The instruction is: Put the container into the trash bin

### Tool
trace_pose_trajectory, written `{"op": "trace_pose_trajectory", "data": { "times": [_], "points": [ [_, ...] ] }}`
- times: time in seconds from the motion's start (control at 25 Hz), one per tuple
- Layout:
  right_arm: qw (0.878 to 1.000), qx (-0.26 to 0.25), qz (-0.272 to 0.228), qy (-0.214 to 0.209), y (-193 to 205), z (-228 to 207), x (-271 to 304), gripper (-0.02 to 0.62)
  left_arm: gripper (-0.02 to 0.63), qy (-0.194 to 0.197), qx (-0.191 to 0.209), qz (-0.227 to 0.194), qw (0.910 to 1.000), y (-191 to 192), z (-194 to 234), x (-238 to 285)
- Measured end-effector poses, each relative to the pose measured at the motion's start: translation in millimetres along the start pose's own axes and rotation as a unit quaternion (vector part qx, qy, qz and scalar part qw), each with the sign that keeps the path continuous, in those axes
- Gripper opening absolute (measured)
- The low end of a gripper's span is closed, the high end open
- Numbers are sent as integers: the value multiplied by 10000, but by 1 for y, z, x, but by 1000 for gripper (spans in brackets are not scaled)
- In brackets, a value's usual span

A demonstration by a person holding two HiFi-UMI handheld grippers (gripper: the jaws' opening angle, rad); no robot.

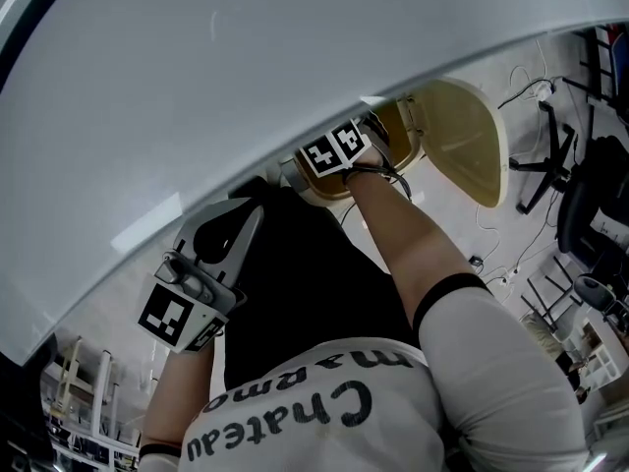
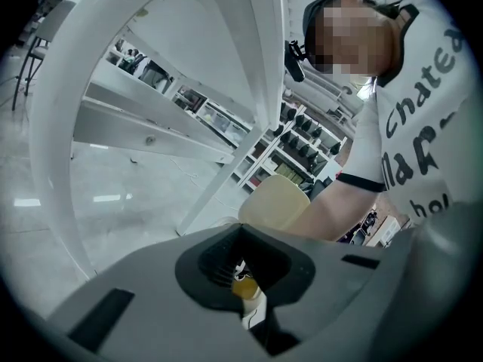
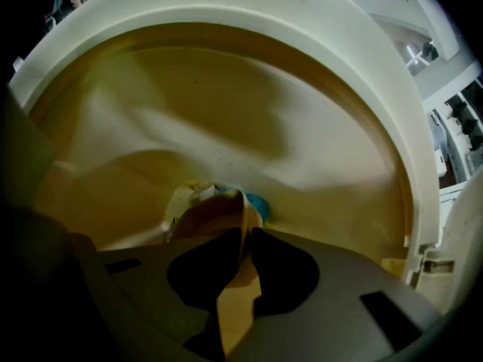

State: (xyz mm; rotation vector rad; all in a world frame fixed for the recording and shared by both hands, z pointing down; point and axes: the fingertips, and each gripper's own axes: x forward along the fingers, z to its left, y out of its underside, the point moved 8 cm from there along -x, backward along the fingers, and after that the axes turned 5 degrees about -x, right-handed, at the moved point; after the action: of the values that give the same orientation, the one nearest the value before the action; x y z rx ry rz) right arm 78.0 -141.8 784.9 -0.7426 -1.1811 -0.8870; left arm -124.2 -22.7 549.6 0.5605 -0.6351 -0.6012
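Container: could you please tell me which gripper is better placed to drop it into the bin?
Right. The right gripper is shut on the container and reaches inside the open bin, so it probably only needs to open. The left gripper is shut and well apart from the bin.

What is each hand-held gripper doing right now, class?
Left hand-held gripper: closed, holding nothing.
Right hand-held gripper: closed on the container edge, inside the trash bin.

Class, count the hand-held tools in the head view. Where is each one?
2. The left tool is at lower left; the right tool holds the container at the trash bin.
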Motion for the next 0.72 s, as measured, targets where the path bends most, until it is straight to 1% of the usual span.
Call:
{"op": "trace_pose_trajectory", "data": {
  "times": [0.16, 0.44, 0.56, 0.72],
  "points": [
    [10000, 71, 21, 40, 7, 2, 6, 43, 23, -12, -83, 14, 10000, -1, -1, -5],
    [9999, 122, -34, 28, 2, -1, -4, 46, 23, -5, -97, 52, 9999, -1, -3, -6],
    [9999, 137, -41, 14, 0, -3, -9, 62, 23, -3, -56, 51, 10000, -2, -3, -4],
    [9999, 160, -45, -1, -2, -4, -14, 103, 23, -1, -117, 40, 9999, -8, -5, -2]
  ]
}}
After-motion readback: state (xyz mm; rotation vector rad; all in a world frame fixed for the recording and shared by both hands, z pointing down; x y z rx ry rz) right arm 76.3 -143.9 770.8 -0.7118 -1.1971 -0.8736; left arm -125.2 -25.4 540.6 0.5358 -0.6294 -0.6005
